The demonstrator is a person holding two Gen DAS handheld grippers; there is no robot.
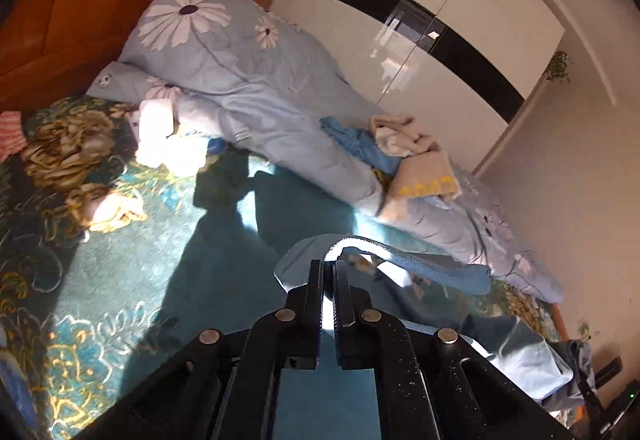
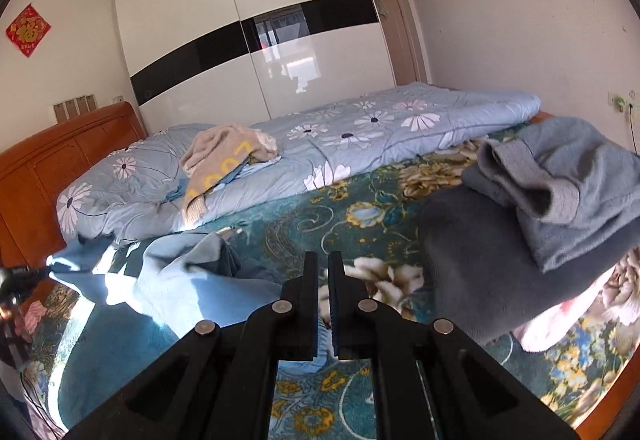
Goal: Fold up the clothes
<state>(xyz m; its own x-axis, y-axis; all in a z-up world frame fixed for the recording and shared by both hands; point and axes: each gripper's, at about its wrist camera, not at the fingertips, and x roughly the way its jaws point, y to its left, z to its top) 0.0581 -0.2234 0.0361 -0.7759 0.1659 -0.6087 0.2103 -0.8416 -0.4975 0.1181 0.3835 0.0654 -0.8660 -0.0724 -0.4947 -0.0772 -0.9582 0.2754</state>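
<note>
My left gripper (image 1: 330,264) has its jaws closed on a fold of the blue garment (image 1: 440,272), cloth showing pale between the fingers. From the right wrist view that same garment (image 2: 180,276) lies crumpled on the floral bedspread (image 2: 320,224), its far corner drawn out to the left gripper (image 2: 40,274) at the frame's left edge. My right gripper (image 2: 324,260) has its jaws closed with only a thin gap between them; a strip of pale cloth shows in that gap, though I cannot tell whether it is pinched. Right of it sits a stack of folded grey clothes (image 2: 560,200). Beyond, a rolled flowered quilt (image 2: 360,136) runs along the far side of the bed, with a beige towel (image 2: 224,156) heaped on it. Behind stands a white wardrobe (image 2: 248,52).
</note>
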